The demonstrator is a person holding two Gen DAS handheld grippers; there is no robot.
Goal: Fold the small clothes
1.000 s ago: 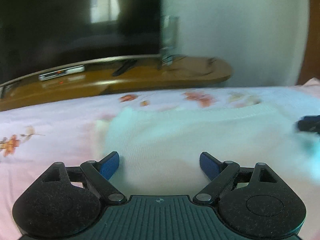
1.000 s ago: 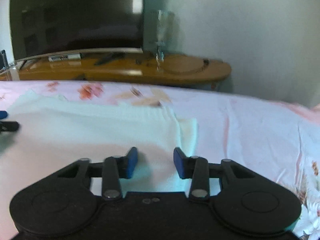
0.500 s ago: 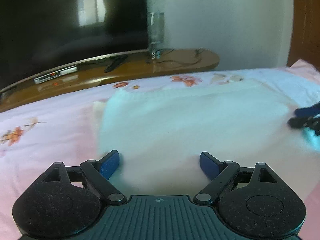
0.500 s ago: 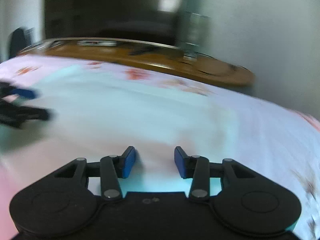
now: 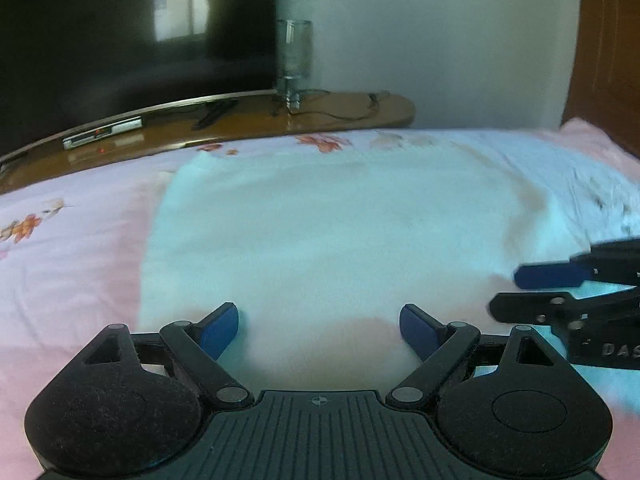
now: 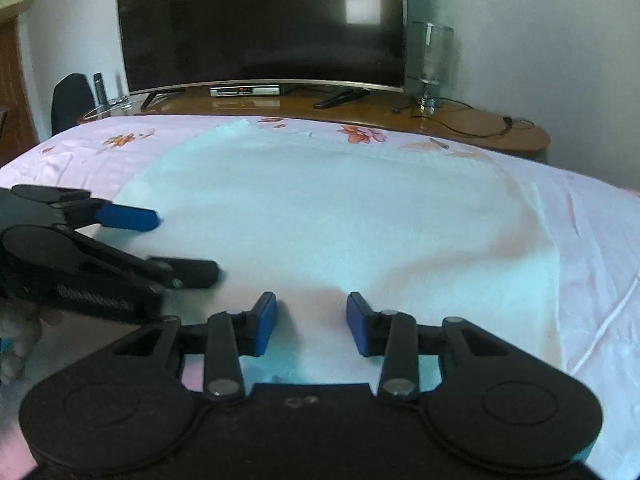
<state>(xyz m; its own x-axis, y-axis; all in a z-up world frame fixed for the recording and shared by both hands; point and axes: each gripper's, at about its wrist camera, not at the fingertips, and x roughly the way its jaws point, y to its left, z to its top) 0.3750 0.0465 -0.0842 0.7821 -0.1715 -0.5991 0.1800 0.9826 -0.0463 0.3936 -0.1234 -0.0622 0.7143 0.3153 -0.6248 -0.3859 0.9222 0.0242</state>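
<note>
The pale mint garment (image 5: 332,240) lies flat on your pink floral bedsheet (image 5: 72,256), spreading ahead of both sets of fingers. Your left gripper (image 5: 319,330) stands wide with nothing held. Your right gripper (image 6: 311,322), jaws partly apart and just narrowed slightly, grips nothing.

Soft daylight fills both views. A window glares in the dark TV (image 6: 260,24) screen. The pale garment (image 5: 340,232) looks washed out. The left view is motion-blurred, worst toward its right edge; fisheye bending curves the stand (image 6: 360,116), and corners darken.
</note>
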